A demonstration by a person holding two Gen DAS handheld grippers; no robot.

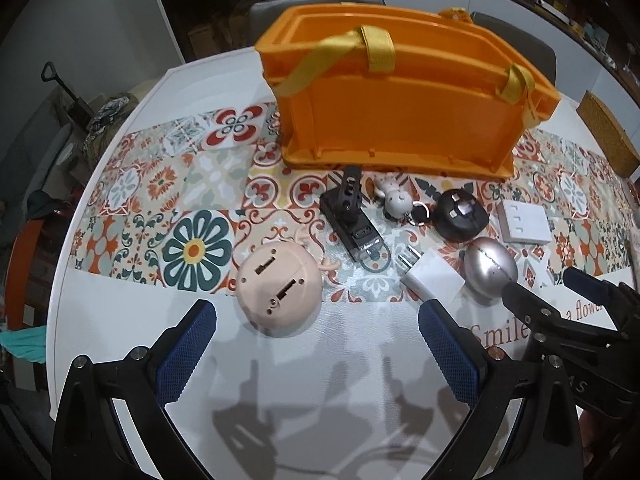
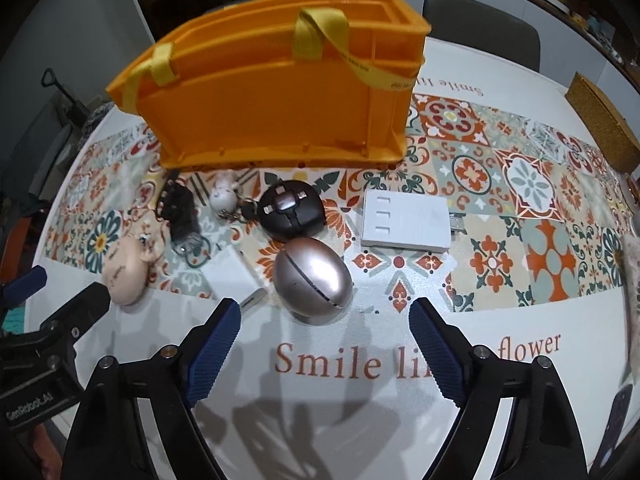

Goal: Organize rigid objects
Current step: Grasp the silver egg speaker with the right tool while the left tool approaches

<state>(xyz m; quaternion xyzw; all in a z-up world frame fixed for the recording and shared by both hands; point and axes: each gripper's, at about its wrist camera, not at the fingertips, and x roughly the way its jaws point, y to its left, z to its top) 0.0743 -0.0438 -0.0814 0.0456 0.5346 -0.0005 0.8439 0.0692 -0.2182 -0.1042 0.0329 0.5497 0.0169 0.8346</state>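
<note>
1. Both tools empty, jaws wide apart, angled down at the table (image 2: 500,420). Left tool (image 1: 318,344) sits just short of the pink round gadget (image 1: 279,289); right tool (image 2: 324,336) just short of the silver egg-shaped object (image 2: 313,280).
2. Task items lie in a row on the patterned mat in front of the orange crate (image 1: 396,120): black adapter (image 1: 352,212), white bunny keychain (image 1: 396,199), black round cable hub (image 1: 460,216), white flat box (image 2: 404,220), white charger plug (image 1: 430,276). Crate appears empty from here; inside not fully visible.
3. Risk: the egg is smooth and curved, so it will likely squirt out of the pads if pinched off-centre.
4. Risk: the plug lies touching or just beside the egg; the right tool's near finger could shove or catch it.
5. Risk: the tools are close together; the right one already crosses the left view, so a collision is possible.
6. Risk: yellow straps (image 2: 320,28) drape over the crate opening and could snag a drop.
</note>
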